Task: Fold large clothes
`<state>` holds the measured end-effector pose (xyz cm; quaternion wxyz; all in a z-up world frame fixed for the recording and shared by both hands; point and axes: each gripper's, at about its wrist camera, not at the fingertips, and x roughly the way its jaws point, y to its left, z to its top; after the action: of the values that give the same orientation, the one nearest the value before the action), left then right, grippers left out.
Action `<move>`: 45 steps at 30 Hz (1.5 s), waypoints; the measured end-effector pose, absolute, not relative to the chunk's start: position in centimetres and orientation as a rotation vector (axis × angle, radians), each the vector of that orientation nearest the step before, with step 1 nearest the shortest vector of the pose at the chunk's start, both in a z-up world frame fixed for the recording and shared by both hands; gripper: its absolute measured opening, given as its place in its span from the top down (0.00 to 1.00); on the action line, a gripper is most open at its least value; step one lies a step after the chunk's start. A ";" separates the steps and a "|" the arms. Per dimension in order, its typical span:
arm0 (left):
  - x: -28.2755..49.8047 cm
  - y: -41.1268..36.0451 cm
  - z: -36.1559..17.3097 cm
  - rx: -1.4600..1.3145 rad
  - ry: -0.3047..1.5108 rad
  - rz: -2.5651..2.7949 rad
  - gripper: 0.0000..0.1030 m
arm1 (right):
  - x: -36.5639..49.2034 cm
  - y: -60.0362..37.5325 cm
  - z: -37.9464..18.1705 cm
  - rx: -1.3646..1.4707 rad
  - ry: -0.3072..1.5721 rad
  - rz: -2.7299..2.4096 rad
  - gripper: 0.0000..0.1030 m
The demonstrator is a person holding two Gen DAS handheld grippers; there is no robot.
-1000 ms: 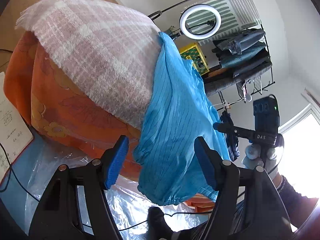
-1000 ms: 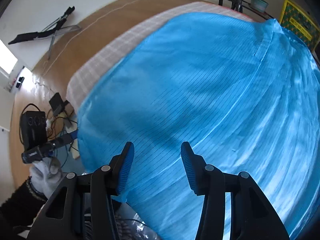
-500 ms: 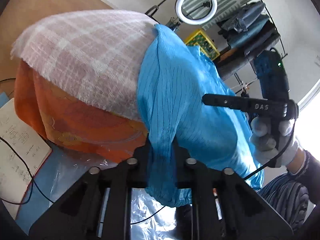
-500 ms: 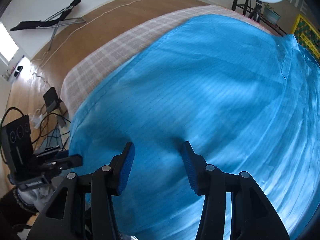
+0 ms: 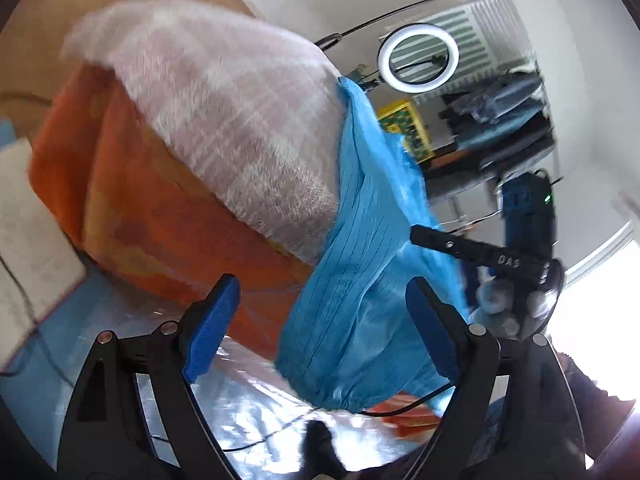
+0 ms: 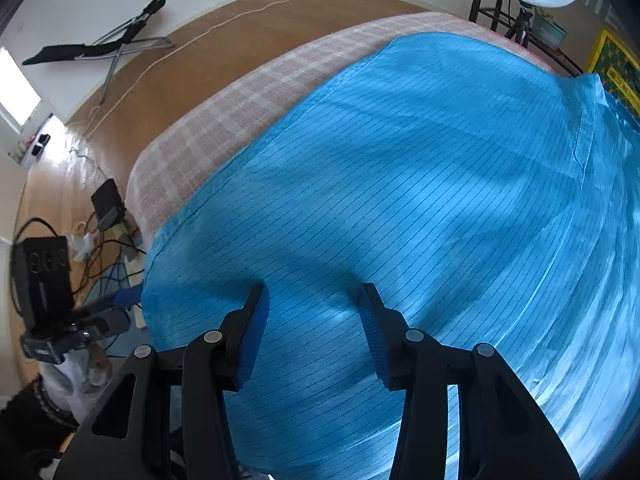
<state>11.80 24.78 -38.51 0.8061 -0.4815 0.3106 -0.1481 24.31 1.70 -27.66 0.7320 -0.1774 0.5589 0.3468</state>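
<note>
White walls, wooden floor, lit ring light, bright window.

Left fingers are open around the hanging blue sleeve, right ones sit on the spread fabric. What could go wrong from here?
The left gripper has just been opening, so the blue garment hangs loose and may slide off the table edge. The right gripper presses slick fabric without pinching it; it could bunch. A black cable beneath might snag.

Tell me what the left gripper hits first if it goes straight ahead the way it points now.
Most likely the hanging end of the blue garment: it droops off the table between the open fingers of the left gripper, whose jaws have just opened. Depth is unclear.
</note>
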 end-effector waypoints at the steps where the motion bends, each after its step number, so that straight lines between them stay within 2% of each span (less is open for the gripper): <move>1: 11.9 24.9 -38.8 -1.057 0.650 -0.332 0.16 | 24.4 1.7 -27.7 -0.388 1.232 0.763 0.57; 3: 12.4 25.2 -39.3 -1.114 0.608 -0.374 0.21 | 24.4 1.7 -27.7 -0.387 1.231 0.762 0.57; 5: 13.1 25.3 -39.5 -1.147 0.589 -0.390 0.39 | 24.3 1.8 -27.7 -0.394 1.228 0.760 0.57; 6: 13.5 25.2 -39.7 -1.151 0.603 -0.398 0.58 | 24.3 1.8 -27.7 -0.396 1.227 0.760 0.57; 7: 13.9 25.1 -39.7 -1.147 0.622 -0.406 0.65 | 24.3 1.8 -27.7 -0.395 1.228 0.760 0.57; 9: 14.0 24.4 -39.3 -1.103 0.658 -0.423 0.69 | 24.4 1.8 -27.7 -0.388 1.234 0.761 0.57; 10: 13.9 24.0 -38.9 -1.055 0.686 -0.414 0.81 | 24.5 1.8 -27.7 -0.383 1.236 0.762 0.57; 11: 13.7 23.9 -38.5 -1.030 0.705 -0.394 0.87 | 24.6 1.7 -27.7 -0.376 1.239 0.764 0.57; 13: 12.9 24.3 -37.7 -1.024 0.719 -0.363 0.92 | 24.7 1.6 -27.7 -0.368 1.242 0.767 0.57; 18: 11.2 23.2 -32.6 -0.914 0.660 -0.322 0.94 | 24.8 1.8 -27.7 -0.366 1.241 0.762 0.57; 23: 11.1 19.8 -27.9 -0.682 0.676 -0.269 0.94 | 25.1 1.7 -27.8 -0.339 1.255 0.762 0.57; 28: 11.9 17.5 -26.7 -0.569 0.688 -0.252 0.95 | 25.9 1.1 -27.3 -0.271 1.279 0.765 0.57; 36: 11.9 15.8 -26.0 -0.490 0.693 -0.256 0.96 | 29.9 -0.3 -22.3 -0.102 1.190 0.781 0.55; 40: 12.1 15.1 -25.7 -0.454 0.706 -0.261 0.96 | 32.1 3.6 -22.1 -0.145 1.191 0.784 0.54; 43: 12.5 14.1 -25.1 -0.399 0.705 -0.262 0.96 | 32.9 7.2 -23.3 -0.205 1.241 0.773 0.45; 45: 12.6 13.6 -24.8 -0.368 0.702 -0.266 0.96 | 33.6 9.4 -24.0 -0.303 1.237 0.716 0.45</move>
<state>12.59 13.60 -24.84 0.9139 -0.1785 0.3410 -0.1293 33.55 9.45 -24.02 0.7448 -0.1385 0.5649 0.3270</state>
